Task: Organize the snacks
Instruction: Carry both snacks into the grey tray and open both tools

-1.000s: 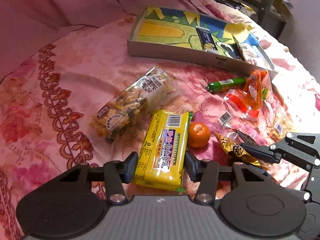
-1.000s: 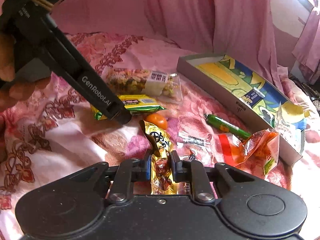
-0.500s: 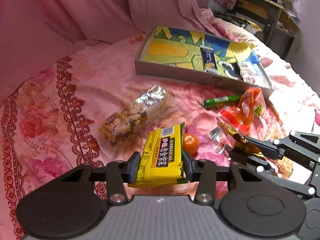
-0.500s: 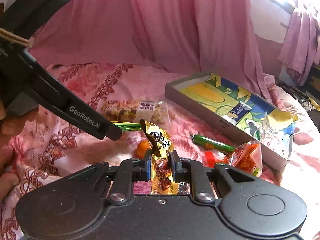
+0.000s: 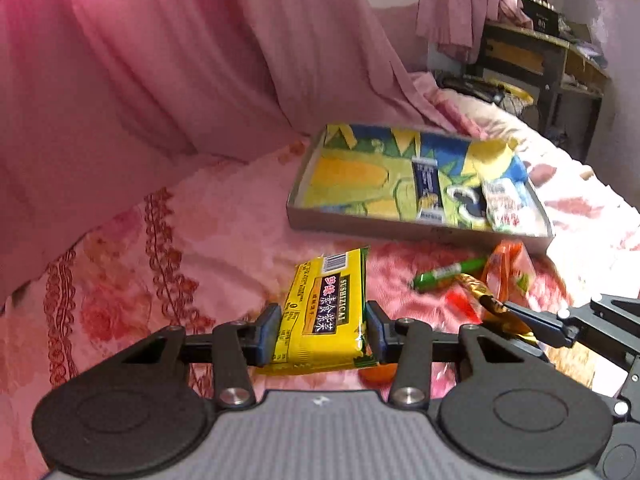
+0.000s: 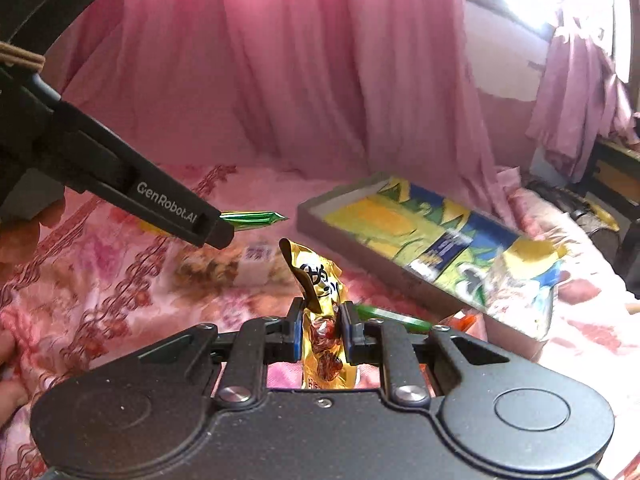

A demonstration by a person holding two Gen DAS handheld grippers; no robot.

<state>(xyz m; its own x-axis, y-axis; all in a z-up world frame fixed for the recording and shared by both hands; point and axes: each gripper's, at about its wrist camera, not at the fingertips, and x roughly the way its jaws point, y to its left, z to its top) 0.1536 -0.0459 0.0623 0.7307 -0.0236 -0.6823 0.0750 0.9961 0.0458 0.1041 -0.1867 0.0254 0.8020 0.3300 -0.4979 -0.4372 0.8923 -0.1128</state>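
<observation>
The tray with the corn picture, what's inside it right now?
Inside the tray lie a dark blue packet near the middle and a pale packet towards its right end. The rest shows the bare corn picture. Whatever lies under those two packets is covered.

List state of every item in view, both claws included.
left claw: shut on yellow packet
yellow packet: gripped, lifted off the bedspread
right claw: shut on gold packet
gold packet: gripped, upright, top bent over
cardboard tray: open, on bedspread, a blue packet and a white packet inside
green stick: lying on bedspread, outside tray
orange bag: on bedspread beside tray
orange fruit: on bedspread, mostly hidden
</observation>
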